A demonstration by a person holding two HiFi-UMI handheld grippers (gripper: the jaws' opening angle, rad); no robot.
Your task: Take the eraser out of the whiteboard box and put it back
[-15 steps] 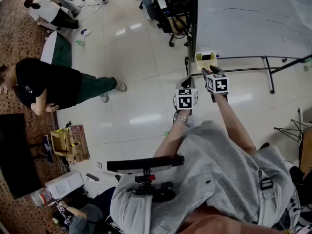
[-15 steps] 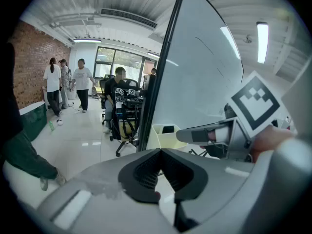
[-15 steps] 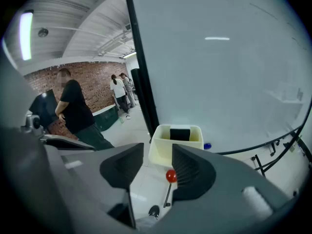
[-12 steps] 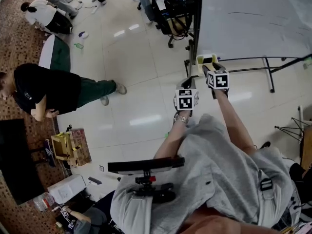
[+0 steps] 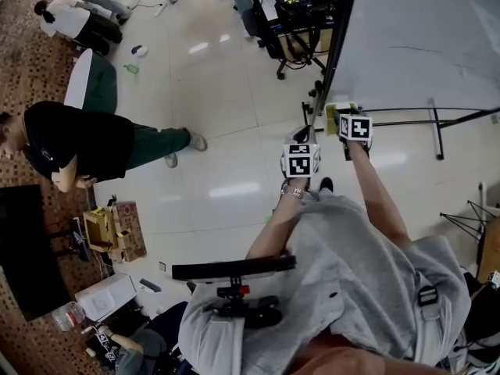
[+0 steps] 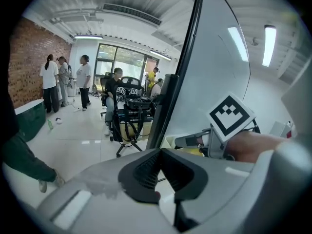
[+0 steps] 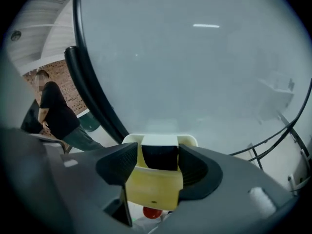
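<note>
A pale yellow whiteboard box point(image 5: 336, 109) hangs at the lower left corner of the whiteboard point(image 5: 422, 37). In the right gripper view the box point(image 7: 153, 186) lies straight ahead, and the eraser point(image 7: 159, 156), black with a white top, stands in it. My right gripper point(image 7: 158, 152) is open, with one jaw on each side of the eraser and the pads not pressing on it. In the head view the right gripper point(image 5: 341, 116) is at the box. My left gripper point(image 5: 301, 139) hangs lower and to the left, shut and empty point(image 6: 161, 151).
The whiteboard's black stand legs point(image 5: 437, 123) run along the floor on the right. Office chairs with cables point(image 5: 293, 14) stand behind the board's left edge. Several people point(image 5: 74, 143) are at the left. A small red thing point(image 7: 151, 212) shows under the box.
The person has stepped closer to the whiteboard. The right gripper has moved up to the yellow box and now straddles the eraser. The left gripper has stayed low and shut.
</note>
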